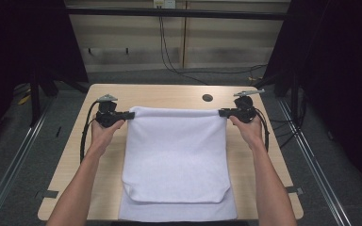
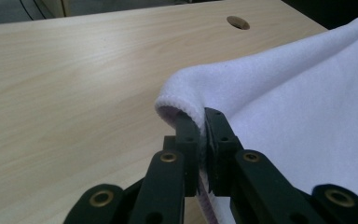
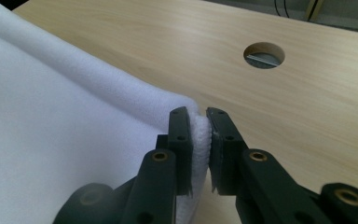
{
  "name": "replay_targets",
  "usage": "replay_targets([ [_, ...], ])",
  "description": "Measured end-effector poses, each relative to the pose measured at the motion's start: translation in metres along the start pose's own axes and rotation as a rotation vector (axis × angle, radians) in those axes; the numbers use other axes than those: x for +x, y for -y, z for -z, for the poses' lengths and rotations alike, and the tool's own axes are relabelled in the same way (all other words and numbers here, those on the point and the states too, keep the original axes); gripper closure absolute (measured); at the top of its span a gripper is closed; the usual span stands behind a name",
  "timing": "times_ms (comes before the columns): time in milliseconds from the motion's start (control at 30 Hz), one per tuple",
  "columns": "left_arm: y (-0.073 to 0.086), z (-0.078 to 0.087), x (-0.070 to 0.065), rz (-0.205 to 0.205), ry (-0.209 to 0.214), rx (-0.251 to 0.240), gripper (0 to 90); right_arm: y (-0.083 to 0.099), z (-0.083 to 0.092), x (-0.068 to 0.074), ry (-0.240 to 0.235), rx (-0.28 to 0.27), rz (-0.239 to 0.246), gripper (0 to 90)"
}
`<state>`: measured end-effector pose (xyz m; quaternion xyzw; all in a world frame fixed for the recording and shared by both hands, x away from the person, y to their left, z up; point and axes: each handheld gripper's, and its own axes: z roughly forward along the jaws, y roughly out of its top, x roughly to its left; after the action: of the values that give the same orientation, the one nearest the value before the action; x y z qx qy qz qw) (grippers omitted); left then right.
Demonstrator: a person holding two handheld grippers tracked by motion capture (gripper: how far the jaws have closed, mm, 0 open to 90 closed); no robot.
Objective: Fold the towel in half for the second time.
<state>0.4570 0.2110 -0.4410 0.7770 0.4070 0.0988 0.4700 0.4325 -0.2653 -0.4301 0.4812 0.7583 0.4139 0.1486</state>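
Overhead, pale wood table – round cable hole – grey floor.

Bare surface beyond the white cloth, open but for a round cable hole near its far right corner. Free strips of surface left and right of the cloth. Blocked along the cloth's far edge: stretched taut between left hand-held gripper and right hand-held gripper.

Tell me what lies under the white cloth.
Under the white cloth lies the wooden table, bare around it. Its near end is folded, doubling the layers. Anything beneath the cloth stays hidden.
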Motion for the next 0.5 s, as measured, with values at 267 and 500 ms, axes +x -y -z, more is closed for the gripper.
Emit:
replay_targets([
  [267,-0.020,0.009,-0.007,-0.021,0.000,-0.040,85.6,-0.006,0.013,-0.001,0.012,-0.041,-0.024,81.2],
  [500,-0.035,0.016,-0.010,-0.031,0.015,-0.107,85.6,-0.017,0.028,0.003,0.012,-0.095,0.005,81.6],
])
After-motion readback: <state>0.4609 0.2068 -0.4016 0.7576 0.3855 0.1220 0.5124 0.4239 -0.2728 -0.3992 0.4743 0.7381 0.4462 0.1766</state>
